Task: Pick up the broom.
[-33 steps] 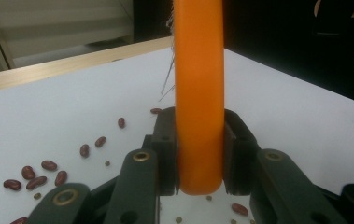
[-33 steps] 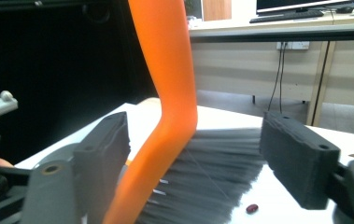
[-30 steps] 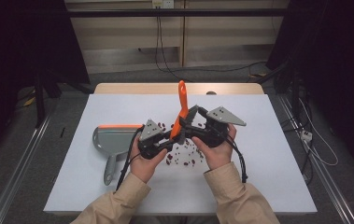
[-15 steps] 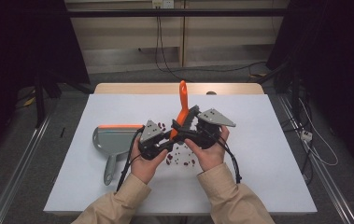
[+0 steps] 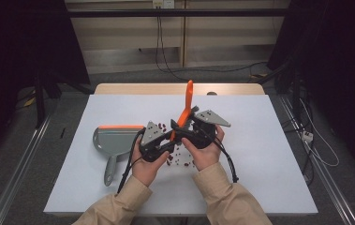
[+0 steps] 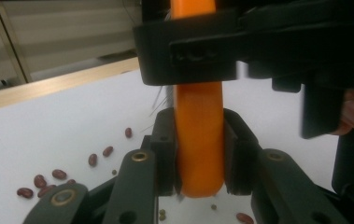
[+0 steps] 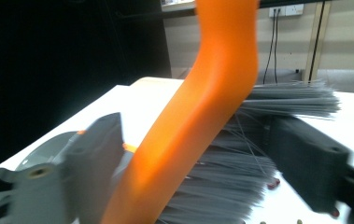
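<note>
Both grippers meet over the middle of the white bench [image 5: 269, 178], a little toward the near edge, each in one of the person's hands. The left gripper [image 6: 200, 158] has its fingers [image 6: 165, 149] closed on the lower end of the orange brush [image 5: 186, 105] handle, pads pressed to both sides of it. The right gripper [image 5: 191, 123] grips the same handle higher up; in the left gripper view its black fingers cross the handle just above the left one's. In the right gripper view the handle runs up between the two fingers, with the grey bristles [image 7: 240, 172] spreading to the right, close over the bench. The handle tilts up and away toward the far edge, its tip above the wooden strip [image 5: 133, 88] there. Red beans [image 6: 48, 179] lie scattered on the bench under and just beside the grippers. A grey dustpan [image 5: 114, 140] with an orange lip lies flat to the left, near the left hand but apart from it, its handle pointing toward the near edge. The right half of the bench is bare out to its edge, and so is the far left corner.
</note>
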Available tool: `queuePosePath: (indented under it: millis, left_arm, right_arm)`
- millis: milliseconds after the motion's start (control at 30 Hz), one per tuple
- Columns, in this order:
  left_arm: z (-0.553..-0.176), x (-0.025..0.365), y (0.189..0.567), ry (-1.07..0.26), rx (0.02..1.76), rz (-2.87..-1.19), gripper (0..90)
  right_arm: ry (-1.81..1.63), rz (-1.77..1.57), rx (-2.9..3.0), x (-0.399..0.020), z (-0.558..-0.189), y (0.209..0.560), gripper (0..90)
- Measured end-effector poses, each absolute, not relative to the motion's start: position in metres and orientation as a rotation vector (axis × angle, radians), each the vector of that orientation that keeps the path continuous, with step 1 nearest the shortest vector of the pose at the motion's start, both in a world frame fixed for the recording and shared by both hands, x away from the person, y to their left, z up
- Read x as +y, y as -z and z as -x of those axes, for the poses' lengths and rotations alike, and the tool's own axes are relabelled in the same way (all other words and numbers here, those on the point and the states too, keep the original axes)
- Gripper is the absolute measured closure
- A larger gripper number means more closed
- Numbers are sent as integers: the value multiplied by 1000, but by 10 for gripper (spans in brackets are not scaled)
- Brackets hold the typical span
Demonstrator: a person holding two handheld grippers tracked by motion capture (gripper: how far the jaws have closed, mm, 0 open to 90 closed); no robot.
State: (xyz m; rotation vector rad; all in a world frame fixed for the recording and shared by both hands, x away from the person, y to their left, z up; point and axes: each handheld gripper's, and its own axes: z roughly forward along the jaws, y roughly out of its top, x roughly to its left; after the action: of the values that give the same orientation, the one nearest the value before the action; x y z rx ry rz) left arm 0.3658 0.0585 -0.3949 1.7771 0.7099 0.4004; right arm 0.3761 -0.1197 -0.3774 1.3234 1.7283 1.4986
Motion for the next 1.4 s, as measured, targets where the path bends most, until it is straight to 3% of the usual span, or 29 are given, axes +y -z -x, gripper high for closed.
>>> queuePosePath:
  millis: [333,567,633,667,767,1033,1400]
  left_arm:
    - [-361,51,391,-482,668,-1797,661]
    - [-365,47,394,-452,697,-1798,572]
    - [-367,49,394,-415,687,-1784,613]
    - [-367,50,393,-424,682,-1781,633]
    - [-370,56,393,-424,694,-1786,518]
    - [-373,64,390,-396,702,-1789,323]
    - [-375,80,386,-390,702,-1786,211]
  right_arm:
    - [-1629,-1434,1675,-126,-373,372,469]
    - [-1654,-1513,1667,-126,-371,367,650]
    - [-1652,-1495,1691,-127,-373,366,694]
    - [-1610,-1464,1692,-128,-374,366,695]
    - [-1614,-1486,1705,-139,-379,367,696]
    - [-1541,-1425,1785,-169,-382,363,695]
    - [-1435,-1453,1860,-209,-381,366,695]
